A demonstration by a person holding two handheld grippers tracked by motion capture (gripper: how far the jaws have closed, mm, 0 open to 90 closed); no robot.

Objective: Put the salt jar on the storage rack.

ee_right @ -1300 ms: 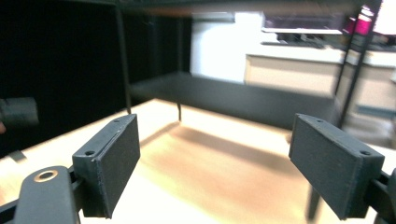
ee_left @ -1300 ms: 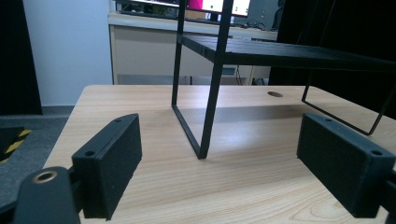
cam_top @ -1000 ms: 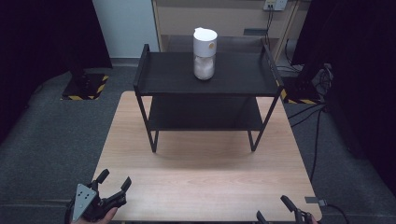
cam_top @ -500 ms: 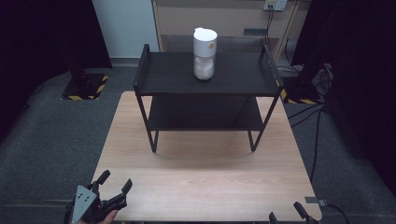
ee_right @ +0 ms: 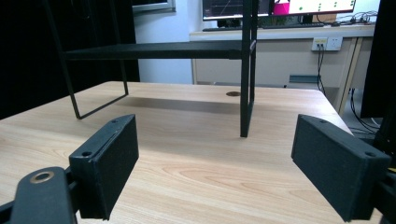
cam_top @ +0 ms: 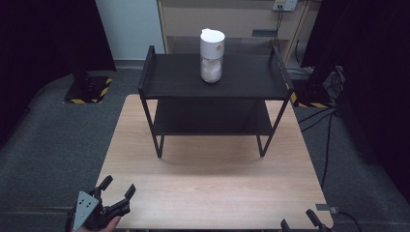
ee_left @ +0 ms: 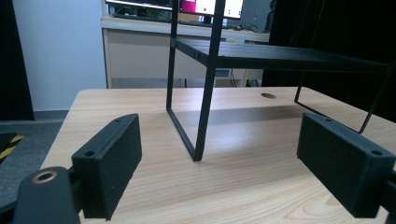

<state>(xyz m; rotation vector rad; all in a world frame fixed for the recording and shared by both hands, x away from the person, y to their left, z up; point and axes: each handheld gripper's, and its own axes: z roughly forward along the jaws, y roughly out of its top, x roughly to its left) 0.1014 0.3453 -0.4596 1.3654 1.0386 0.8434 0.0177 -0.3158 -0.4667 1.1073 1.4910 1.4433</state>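
High view: both hand-held grippers, left (cam_top: 117,192) and right (cam_top: 300,223), spread empty at table (cam_top: 212,183) edge.

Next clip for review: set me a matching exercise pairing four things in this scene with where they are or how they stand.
Things:
1. white bottle
2. black rack
3. left gripper
4. right gripper

Places or states:
A. stands in the middle of the wooden table
B. at the table's near left corner, jaws open and empty
C. upright on the top shelf
D. at the table's near right corner, at the picture's bottom edge, jaws open and empty

Pairs: 1-C, 2-A, 3-B, 4-D
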